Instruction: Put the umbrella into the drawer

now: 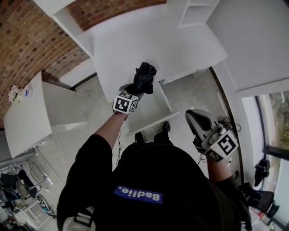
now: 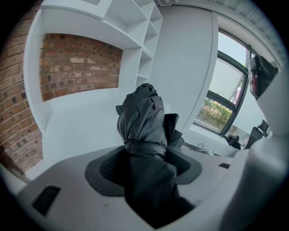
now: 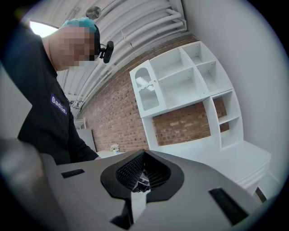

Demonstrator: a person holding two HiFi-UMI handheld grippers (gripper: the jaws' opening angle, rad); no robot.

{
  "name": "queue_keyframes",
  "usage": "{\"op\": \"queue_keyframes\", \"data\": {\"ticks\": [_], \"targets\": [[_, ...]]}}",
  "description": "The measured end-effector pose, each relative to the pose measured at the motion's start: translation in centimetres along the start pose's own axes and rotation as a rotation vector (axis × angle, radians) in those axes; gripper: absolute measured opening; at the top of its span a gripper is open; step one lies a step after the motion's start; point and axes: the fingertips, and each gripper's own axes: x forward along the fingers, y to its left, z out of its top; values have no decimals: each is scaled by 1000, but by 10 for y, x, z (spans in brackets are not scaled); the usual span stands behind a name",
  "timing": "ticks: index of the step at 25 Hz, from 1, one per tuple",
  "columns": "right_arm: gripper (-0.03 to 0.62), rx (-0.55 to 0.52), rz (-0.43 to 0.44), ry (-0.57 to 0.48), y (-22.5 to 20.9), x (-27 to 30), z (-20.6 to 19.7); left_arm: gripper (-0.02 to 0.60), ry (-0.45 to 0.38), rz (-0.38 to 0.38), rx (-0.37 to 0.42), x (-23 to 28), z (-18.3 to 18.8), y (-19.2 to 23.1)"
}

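A black folded umbrella hangs above the white desk top, just past the back of an open white drawer. My left gripper is shut on its lower part, with the bunched fabric sticking out past the jaws. In the left gripper view the umbrella fills the gap of the left gripper and its strap sits right at the pads. My right gripper is held low at the right, away from the drawer. Its jaws are shut with nothing between them.
A white side table with a small flower pot stands at the left by the brick wall. White shelves rise behind the desk. A window is on the right. The person's shoes are at the drawer front.
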Motion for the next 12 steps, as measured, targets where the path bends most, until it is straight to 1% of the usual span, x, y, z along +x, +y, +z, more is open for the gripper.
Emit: {"op": "queue_keyframes", "data": {"ticks": [3,6,9,12], "targets": [[28,-2,-5,-13,3,-2,2,262,10,-45,38,1,-9,-25],[29,-9,-12,-14,4,-4,2,262,35,-74,75,6,-27,-43],[29,-4,-20,-6,4,-6,-1,262,80,-86,106,13,-48,-53],[28,1,-23,13,2,-5,-4,262,130,-90,116,22,-71,-54]]}}
